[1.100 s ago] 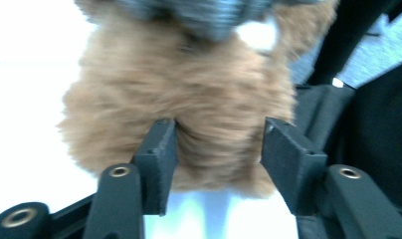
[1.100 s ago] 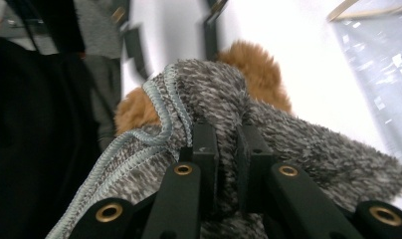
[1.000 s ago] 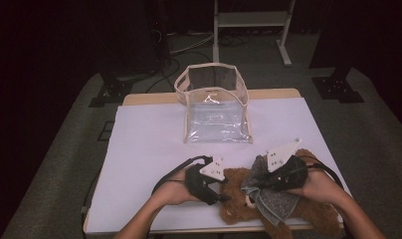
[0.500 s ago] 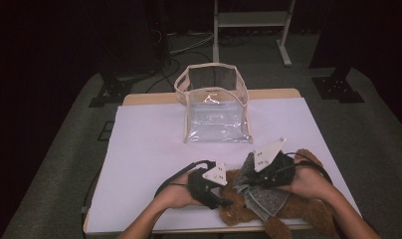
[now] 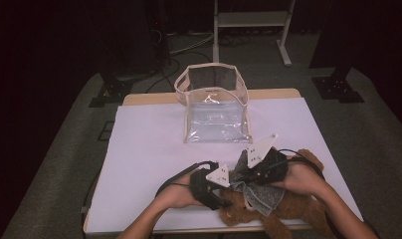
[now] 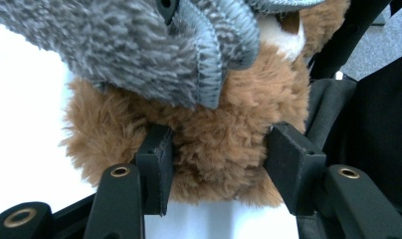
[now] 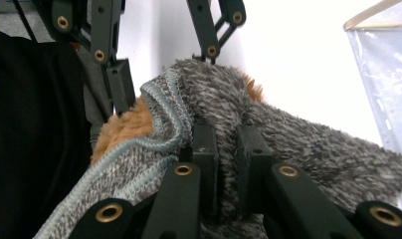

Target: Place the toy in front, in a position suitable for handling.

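High view first: I see both of my hands at the near edge of the white worktop point(image 5: 149, 144), working on a brown teddy bear point(image 5: 293, 209) that lies along that near edge, toward the right. A grey knitted garment point(image 5: 261, 196) is draped over the bear's upper part. My left tool point(image 5: 221, 191) sits just left of the bear's head end, and my right tool point(image 5: 244, 172) is above the bear, its grey three-cornered plate tilted up. The two tools are close together, nearly touching over the toy.

Left gripper view: the left tool point(image 6: 219, 164) has its jaws half closed, with both pads pressed into a rounded lump of the teddy bear's point(image 6: 224, 144) brown fur, so I read it as gripping the bear. The grey garment's point(image 6: 139, 50) stitched hem hangs just above that lump. White worktop point(image 6: 25, 129) shows at the left.

Right gripper view: the right tool point(image 7: 226, 149) has its jaws almost together, pinching a fold of the grey garment point(image 7: 298, 144) between them. A patch of the bear's point(image 7: 124, 124) brown fur shows under the hem at the left, and the left tool's point(image 7: 159, 69) jaws reach in from the top on either side of it.

Farther back, near the middle of the worktop, stands a clear plastic pouch point(image 5: 214, 107) with a beige trim, upright and open at the top, well apart from the bear and both tools.
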Motion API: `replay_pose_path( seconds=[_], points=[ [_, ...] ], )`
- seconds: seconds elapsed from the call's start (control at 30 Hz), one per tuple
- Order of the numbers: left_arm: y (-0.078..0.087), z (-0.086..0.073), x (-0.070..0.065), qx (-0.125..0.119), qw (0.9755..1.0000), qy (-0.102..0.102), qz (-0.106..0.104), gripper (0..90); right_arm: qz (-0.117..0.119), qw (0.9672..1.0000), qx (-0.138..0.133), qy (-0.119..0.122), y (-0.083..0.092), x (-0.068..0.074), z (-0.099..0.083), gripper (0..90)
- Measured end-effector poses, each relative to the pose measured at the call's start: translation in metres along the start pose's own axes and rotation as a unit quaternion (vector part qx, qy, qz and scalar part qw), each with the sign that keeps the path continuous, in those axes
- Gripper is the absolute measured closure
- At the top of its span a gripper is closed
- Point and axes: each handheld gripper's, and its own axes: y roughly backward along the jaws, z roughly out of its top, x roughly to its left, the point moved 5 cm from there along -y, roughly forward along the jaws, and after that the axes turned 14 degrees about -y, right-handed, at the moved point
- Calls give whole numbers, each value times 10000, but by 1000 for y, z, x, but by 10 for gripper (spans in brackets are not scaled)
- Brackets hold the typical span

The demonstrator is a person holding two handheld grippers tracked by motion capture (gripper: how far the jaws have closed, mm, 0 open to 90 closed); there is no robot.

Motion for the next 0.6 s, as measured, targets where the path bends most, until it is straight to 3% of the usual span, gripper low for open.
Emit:
replay_pose_path(
  seconds=[0.23,0.4,0.6],
  points=[
    [8,-9,1,-24,9998,89,173,484,-1,9990,37,-444,15,-12,-28,804],
    [4,-9,-3,-165,9997,155,120,485,-30,9991,130,-394,15,-9,-30,804],
    [-1,-5,-3,-89,9999,62,14,483,-19,9998,163,-145,8,-5,-6,804]
  ],
)
